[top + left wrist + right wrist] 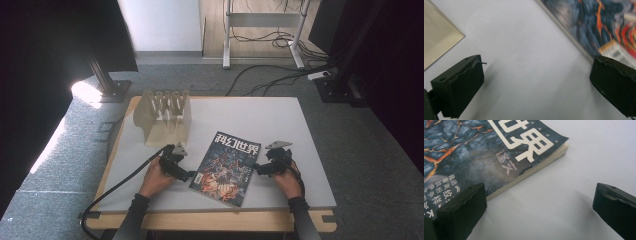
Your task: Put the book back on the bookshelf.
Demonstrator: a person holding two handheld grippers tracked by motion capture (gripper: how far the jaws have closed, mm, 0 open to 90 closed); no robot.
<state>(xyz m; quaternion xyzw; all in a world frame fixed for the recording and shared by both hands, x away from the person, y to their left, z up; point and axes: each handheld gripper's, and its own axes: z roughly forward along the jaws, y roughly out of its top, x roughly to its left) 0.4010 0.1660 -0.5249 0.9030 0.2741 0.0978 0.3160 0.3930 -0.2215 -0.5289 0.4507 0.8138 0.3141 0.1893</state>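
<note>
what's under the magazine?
The magazine lies flat on the white table; its page edge rests straight on the surface in the right gripper view. Anything beneath its middle is covered. Both grippers, left and right, flank it, open.

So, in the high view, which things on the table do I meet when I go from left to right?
Wooden rack → left gripper → magazine → right gripper.

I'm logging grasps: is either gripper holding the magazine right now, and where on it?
Nothing is held. The left gripper and right gripper are both open, flanking the magazine lying flat on the table.
</note>
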